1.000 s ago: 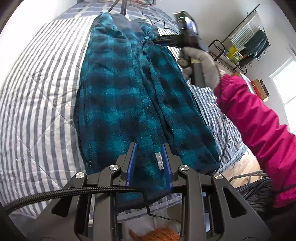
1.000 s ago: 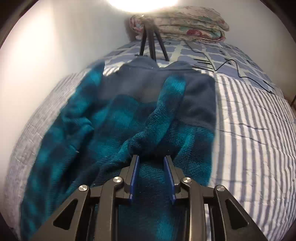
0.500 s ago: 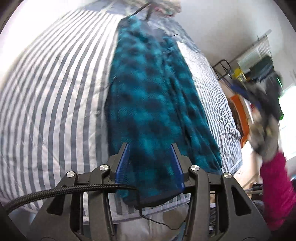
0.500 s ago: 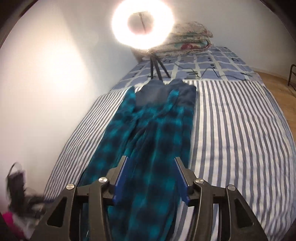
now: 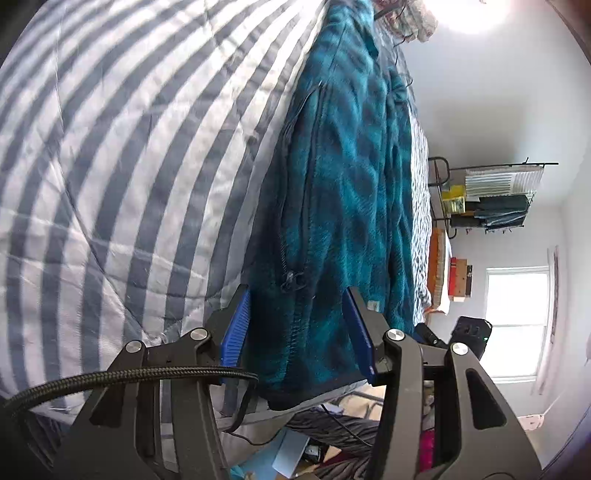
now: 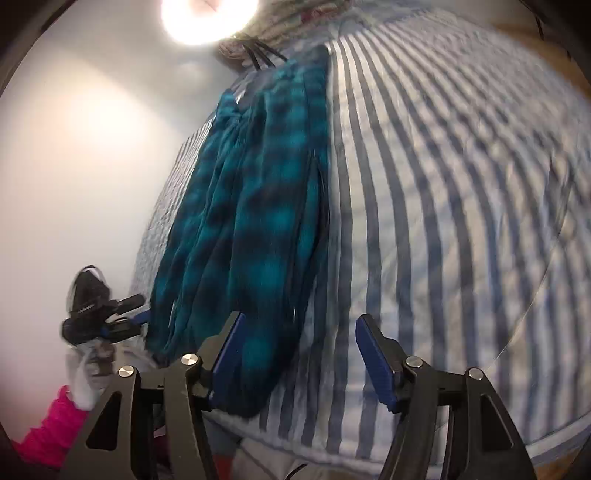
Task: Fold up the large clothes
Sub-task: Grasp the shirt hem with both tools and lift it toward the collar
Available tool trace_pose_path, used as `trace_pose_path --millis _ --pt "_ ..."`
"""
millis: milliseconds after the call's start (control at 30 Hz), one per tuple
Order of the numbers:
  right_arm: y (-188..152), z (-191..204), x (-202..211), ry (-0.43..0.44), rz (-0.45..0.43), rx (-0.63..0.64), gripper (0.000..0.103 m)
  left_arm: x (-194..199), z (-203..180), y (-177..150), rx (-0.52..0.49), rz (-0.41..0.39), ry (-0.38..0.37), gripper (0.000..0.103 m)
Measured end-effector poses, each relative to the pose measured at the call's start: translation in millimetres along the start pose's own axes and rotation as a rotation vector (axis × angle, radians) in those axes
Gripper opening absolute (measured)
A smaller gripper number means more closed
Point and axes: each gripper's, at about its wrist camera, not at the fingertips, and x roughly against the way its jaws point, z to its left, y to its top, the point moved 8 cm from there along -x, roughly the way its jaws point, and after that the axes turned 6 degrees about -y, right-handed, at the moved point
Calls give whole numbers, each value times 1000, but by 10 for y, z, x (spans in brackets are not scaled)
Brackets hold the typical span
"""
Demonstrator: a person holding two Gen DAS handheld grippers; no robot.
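Observation:
A teal and black plaid fleece jacket (image 5: pixel 343 177) lies folded lengthwise into a long narrow strip on the striped bed. It also shows in the right wrist view (image 6: pixel 255 221). My left gripper (image 5: pixel 297 326) is open and empty, its blue pads spread on either side of the jacket's near hem. My right gripper (image 6: pixel 299 354) is open and empty at the same hem; its left pad is over the fleece and its right pad over the bedding. The left gripper (image 6: pixel 142 317) shows in the right wrist view at the hem's other corner.
The grey and white striped duvet (image 5: pixel 110 147) covers the bed. A ring light (image 6: pixel 207 18) on a tripod and folded bedding stand at the head. A metal rack (image 5: pixel 491 199) with clothes and a window (image 5: pixel 517 321) are beyond the bed.
Both grippers let go of the jacket and opened wide. They pulled back from its upper part to its near hem. The jacket now lies flat as a narrow strip.

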Motion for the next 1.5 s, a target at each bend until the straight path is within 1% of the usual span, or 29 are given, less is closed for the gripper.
trace_pose_path --millis 33,100,200,267,333,400,433,500,533,567,600,633,700,733,800,900,933,967,1067,1100,1133,1233,1300,1333,1367,1433,1467,1500 --pt "-57 -5 -32 18 14 -2 67 -25 13 -19 3 5 -3 51" --pt "-147 28 -87 63 41 0 67 -92 23 -69 14 25 -34 51" --pt "-252 141 -200 147 95 4 67 -176 20 -177 21 42 -54 50" --pt "-295 223 -253 185 112 10 66 -209 -17 -244 -6 53 -47 50" --pt "-362 301 -313 223 136 15 63 -241 -66 -280 -38 52 -22 50" --pt "-406 358 -369 240 148 24 60 -260 -98 -298 -67 49 13 41" --pt "-419 384 -400 240 152 31 58 -270 -106 -297 -82 46 41 34" --pt "-403 468 -482 254 163 45 56 -260 -161 -306 -115 46 70 27" --pt "-385 510 -518 258 167 56 53 -263 -202 -302 -137 46 86 23" --pt "-397 568 -551 245 172 83 47 -267 -226 -303 -155 44 96 21" --pt "-401 607 -583 219 172 109 43 -260 -239 -321 -168 41 103 21" --pt "-396 641 -600 203 168 128 41 -261 -275 -319 -180 36 110 21" --pt "-375 683 -611 198 168 134 37 -239 -331 -317 -201 24 125 21" --pt "-376 683 -605 202 168 131 37 -220 -289 -304 -199 24 121 21" --pt "-364 707 -622 204 162 132 33 -214 -273 -288 -174 25 100 21" --pt "-381 670 -613 202 161 128 32 -161 -205 -271 -114 25 62 21" --pt "-368 658 -611 203 163 124 33 -119 -154 -262 -99 24 68 23" --pt "-372 589 -586 207 165 121 34 -107 -138 -253 -86 28 73 32" --pt "-370 541 -533 208 166 131 36 2 -83 -199 -53 3 60 47" --pt "-377 516 -509 207 168 135 39 31 -59 -183 -40 0 63 48" --pt "-379 514 -516 198 170 138 39 57 -43 -191 -28 -1 71 49" --pt "-382 574 -522 180 166 152 39 121 -19 -213 -46 23 133 49" --pt "-377 589 -522 180 163 149 39 170 -34 -278 -115 88 229 50" --pt "-379 596 -522 180 160 148 39 179 -43 -313 -148 123 269 52" --pt "-381 602 -520 176 157 150 39 181 -43 -403 -211 207 346 53" --pt "-379 610 -513 164 149 155 39 217 -25 -569 -299 332 469 53" --pt "-378 616 -501 159 144 159 39 256 4 -665 -338 398 547 53" --pt "-373 619 -484 155 140 164 39 288 36 -743 -356 451 604 53"
